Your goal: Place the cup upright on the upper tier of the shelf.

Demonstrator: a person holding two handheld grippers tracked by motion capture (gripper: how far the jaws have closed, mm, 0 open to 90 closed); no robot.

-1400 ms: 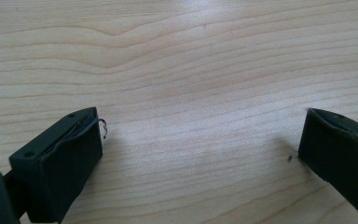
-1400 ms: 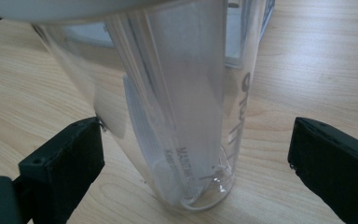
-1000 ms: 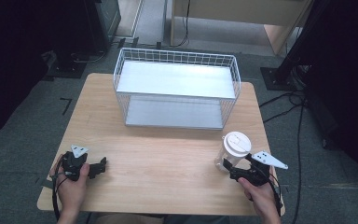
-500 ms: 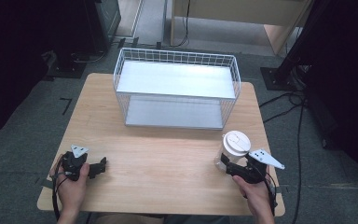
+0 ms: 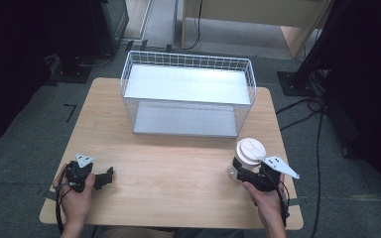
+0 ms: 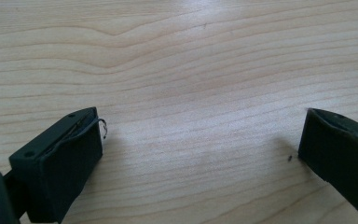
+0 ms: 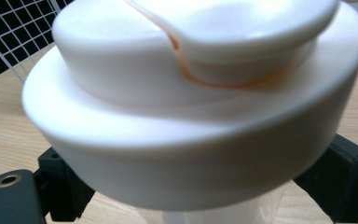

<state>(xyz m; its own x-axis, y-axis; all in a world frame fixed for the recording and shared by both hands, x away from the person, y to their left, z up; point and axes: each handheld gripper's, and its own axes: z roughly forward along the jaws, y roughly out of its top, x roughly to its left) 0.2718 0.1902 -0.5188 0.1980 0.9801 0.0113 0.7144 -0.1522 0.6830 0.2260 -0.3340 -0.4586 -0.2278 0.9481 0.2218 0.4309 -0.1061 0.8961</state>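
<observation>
A clear cup with a white lid (image 5: 249, 151) stands upright on the wooden table (image 5: 168, 163) near its right front corner. My right gripper (image 5: 239, 173) reaches in from the front, one jaw on each side of the cup's lower body. In the right gripper view the lid (image 7: 191, 116) looms close above both jaws, which seem to stand slightly off the cup's wall. These jaws have just been opening with the cup between them. At the table's left front, my left gripper (image 5: 106, 177) rests low, open, with bare wood between its jaws (image 6: 200, 154).
A white wire basket (image 5: 188, 62) with a pale flat bottom stands at the back middle of the table. Cables and dark stands lie on the floor around the table.
The right gripper has edged slightly closer to the cup. The cup and the left gripper stay where they were.
</observation>
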